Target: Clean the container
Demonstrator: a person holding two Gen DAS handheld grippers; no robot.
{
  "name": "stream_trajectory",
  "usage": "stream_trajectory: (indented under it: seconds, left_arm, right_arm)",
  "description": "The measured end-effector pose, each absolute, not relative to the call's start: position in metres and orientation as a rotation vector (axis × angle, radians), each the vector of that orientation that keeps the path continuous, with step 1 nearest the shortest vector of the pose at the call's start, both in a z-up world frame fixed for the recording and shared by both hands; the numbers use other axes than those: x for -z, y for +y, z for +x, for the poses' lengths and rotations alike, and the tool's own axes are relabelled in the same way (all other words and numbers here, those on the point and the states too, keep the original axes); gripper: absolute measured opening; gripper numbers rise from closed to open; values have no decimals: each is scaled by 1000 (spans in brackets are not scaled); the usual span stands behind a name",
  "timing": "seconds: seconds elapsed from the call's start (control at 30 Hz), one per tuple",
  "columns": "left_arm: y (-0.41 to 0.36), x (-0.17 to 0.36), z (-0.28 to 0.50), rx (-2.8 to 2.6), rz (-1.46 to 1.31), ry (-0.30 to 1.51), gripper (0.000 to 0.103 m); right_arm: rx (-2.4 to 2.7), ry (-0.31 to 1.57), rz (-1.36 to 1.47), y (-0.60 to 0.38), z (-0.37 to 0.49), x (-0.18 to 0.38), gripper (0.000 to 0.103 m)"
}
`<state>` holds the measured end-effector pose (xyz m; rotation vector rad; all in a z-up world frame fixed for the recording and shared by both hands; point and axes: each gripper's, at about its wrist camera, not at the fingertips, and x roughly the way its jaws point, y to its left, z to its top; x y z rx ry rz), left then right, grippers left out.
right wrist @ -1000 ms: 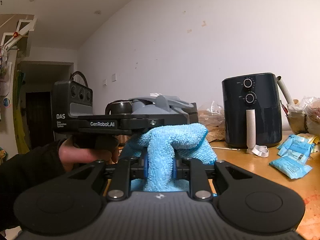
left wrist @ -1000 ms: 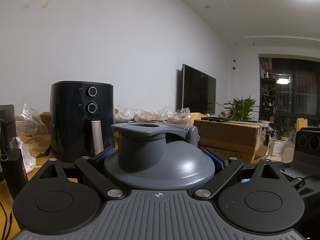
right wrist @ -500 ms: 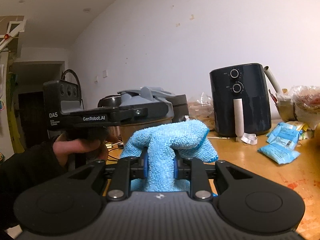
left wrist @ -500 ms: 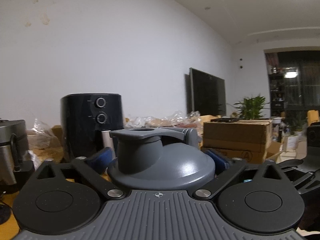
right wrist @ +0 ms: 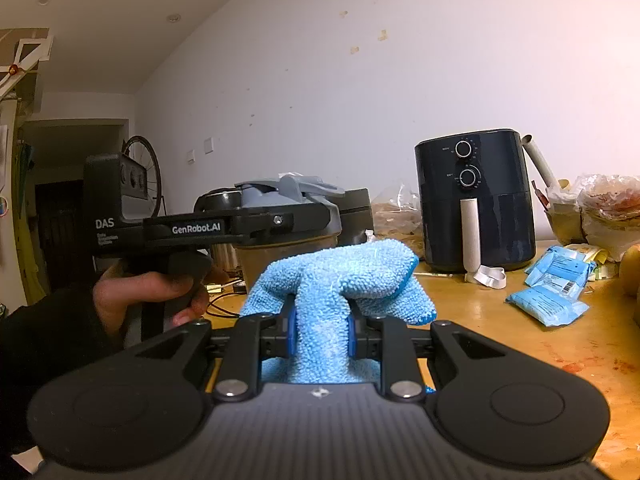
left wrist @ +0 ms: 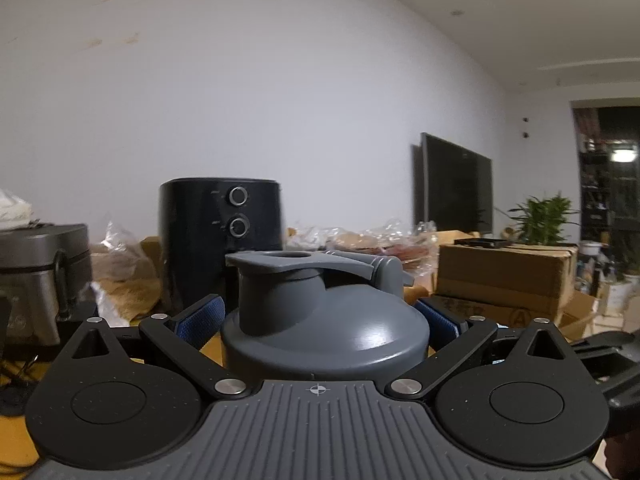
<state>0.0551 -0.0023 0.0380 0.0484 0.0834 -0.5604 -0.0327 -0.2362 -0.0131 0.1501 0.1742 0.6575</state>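
In the left wrist view the left gripper (left wrist: 320,316) fills the lower half, its blue-padded fingers (left wrist: 202,320) pressed against either side of the grey-lidded container (left wrist: 324,332) at 6 o'clock. Only the domed lid and its spout with the flip cap show; the gripper's own body hides the container below the lid, so what it stands on cannot be told. Behind it, at 11 o'clock of the lid, the black air fryer (left wrist: 218,236) stands with its foot hidden. A grey appliance (left wrist: 42,276) is cut off at the 9 o'clock edge. Farther back, toward 3 o'clock, come a cardboard box (left wrist: 506,280), a blurred pile of clear bags, a potted plant (left wrist: 542,218) and a dark screen (left wrist: 454,184) on the wall.

In the right wrist view the right gripper (right wrist: 319,330) pinches a fold of the blue cloth (right wrist: 340,280) between narrow-set pads; the cloth bulges out ahead and covers the fingertips. At 9 o'clock a hand (right wrist: 144,292) in a dark sleeve grips the other gripper's handle, and that gripper's side bar crosses the container, leaving its lid above and a brownish, see-through body below. The wooden table (right wrist: 500,332) carries blue packets (right wrist: 554,288) at 3 o'clock, with the air fryer beyond. Bags at the right edge are cut off.
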Motion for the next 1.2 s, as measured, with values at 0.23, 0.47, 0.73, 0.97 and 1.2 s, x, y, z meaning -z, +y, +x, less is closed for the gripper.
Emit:
stream_trajectory:
  seconds: [0.23, 0.47, 0.73, 0.97, 1.2]
  left_arm:
    - [-14, -38, 48, 443, 41, 78, 103]
    - [-32, -38, 43, 300, 59, 73, 103]
    - [-51, -37, 37, 158, 64, 61, 103]
    - [-58, -37, 42, 75, 29, 76, 103]
    - [-67, -39, 39, 36, 19, 67, 103]
  right_arm:
    - [-644, 172, 151, -242, -35, 12, 21]
    - [-636, 172, 148, -245, -37, 12, 21]
    - [-632, 175, 146, -245, -39, 12, 21]
    - [-629, 179, 147, -245, -39, 12, 21]
    - [-632, 184, 147, -244, -38, 13, 21]
